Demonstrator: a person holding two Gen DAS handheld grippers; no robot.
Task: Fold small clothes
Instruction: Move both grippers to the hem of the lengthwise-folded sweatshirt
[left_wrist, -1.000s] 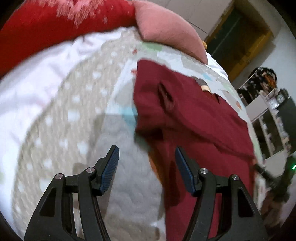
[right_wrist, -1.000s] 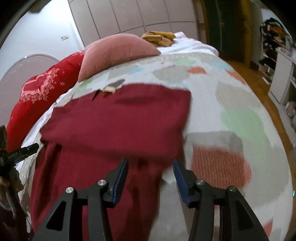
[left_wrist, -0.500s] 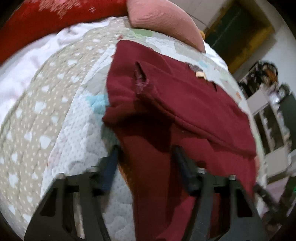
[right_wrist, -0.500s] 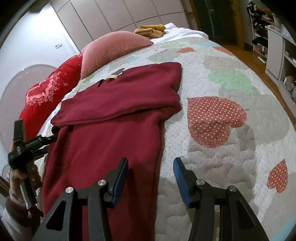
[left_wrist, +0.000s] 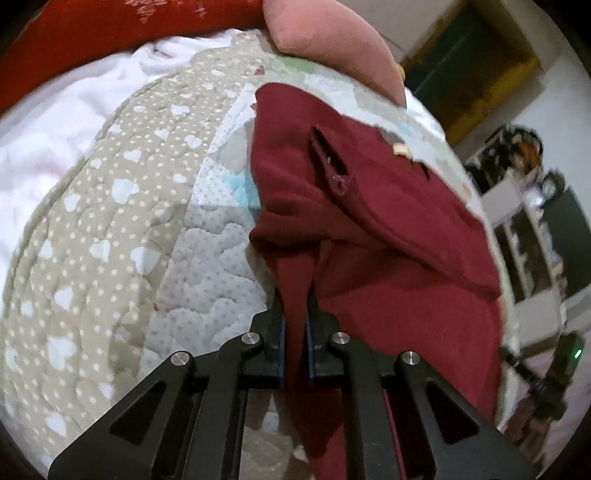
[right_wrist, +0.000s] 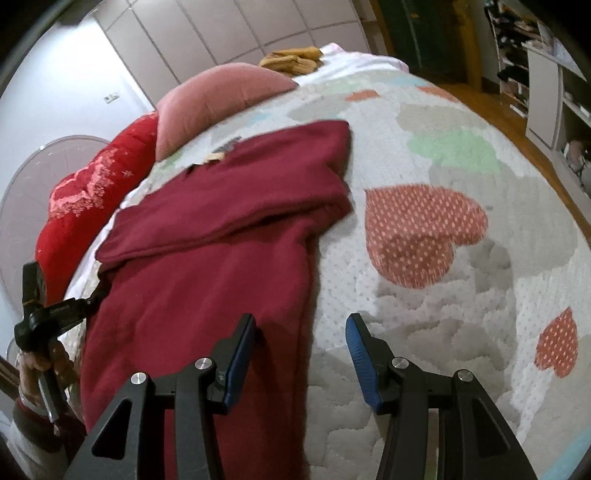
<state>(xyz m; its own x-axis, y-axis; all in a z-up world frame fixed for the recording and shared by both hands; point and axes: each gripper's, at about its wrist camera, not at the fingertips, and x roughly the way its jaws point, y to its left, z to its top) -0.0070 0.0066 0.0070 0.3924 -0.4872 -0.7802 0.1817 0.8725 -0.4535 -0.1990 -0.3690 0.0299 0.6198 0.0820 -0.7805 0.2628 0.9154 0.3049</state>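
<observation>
The left gripper (left_wrist: 295, 314) is clamped on the maroon garment's (left_wrist: 388, 258) near-left edge. The right gripper (right_wrist: 301, 350) is held spread, empty, astride the opposite edge. A matching pinch there is likely required before the fold is lifted.

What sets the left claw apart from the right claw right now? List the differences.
The left claw is shut on the maroon garment; the right claw stands open, gripping nothing. The left pinches a raised fold; the right straddles the garment's edge over the quilt. Both have black frames and blue pads.
</observation>
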